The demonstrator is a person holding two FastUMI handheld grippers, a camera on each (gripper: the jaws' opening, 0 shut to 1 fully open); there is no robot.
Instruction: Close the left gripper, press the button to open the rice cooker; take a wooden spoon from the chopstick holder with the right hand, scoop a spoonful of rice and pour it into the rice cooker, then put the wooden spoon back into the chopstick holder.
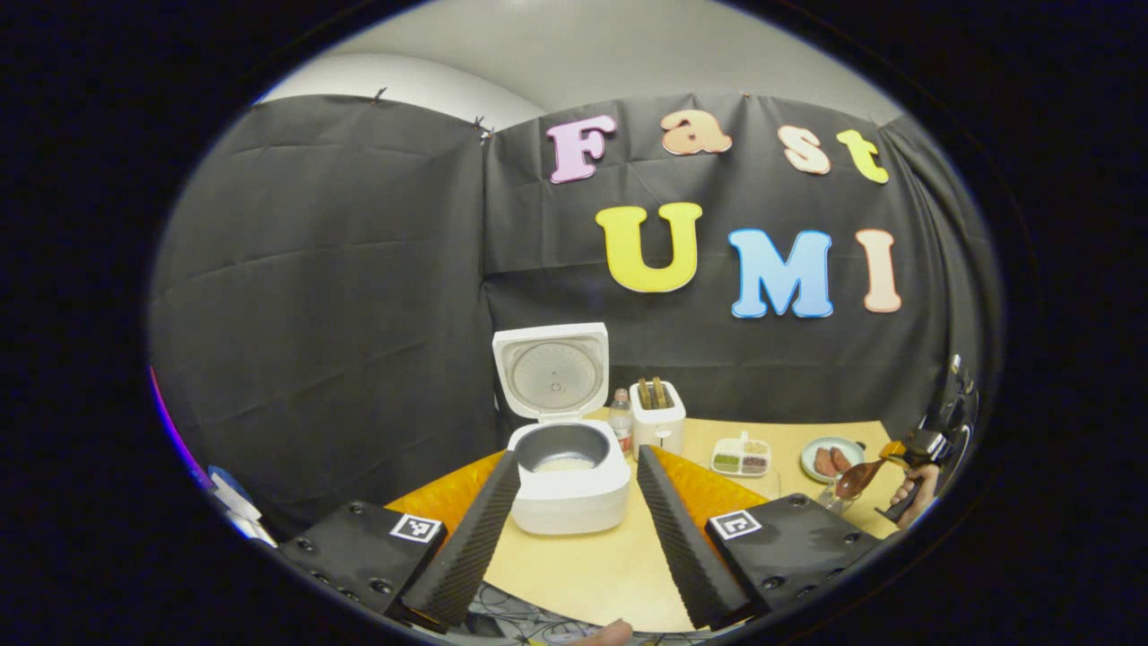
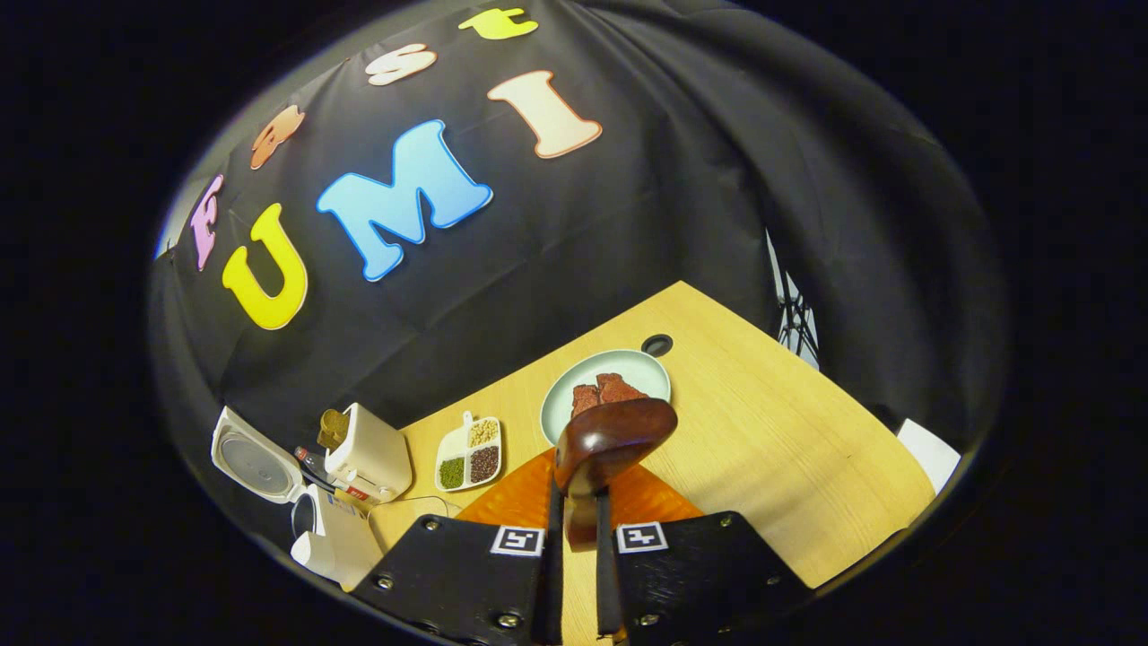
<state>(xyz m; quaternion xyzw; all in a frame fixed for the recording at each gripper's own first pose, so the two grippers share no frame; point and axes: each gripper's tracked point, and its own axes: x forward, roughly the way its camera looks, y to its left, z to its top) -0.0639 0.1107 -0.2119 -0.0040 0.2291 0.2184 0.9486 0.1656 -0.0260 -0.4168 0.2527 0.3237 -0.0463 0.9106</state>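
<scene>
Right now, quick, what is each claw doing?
Left claw: open, holding nothing, pointing at the white rice cooker with its lid up.
Right claw: shut on the dark brown wooden spoon.

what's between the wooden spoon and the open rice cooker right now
The white toaster and a small bottle stand between the brown wooden spoon, held in the right gripper, and the open white rice cooker.

Black cloth wall [image 1: 359, 269] behind a pale wooden table [image 2: 762, 449].
</scene>
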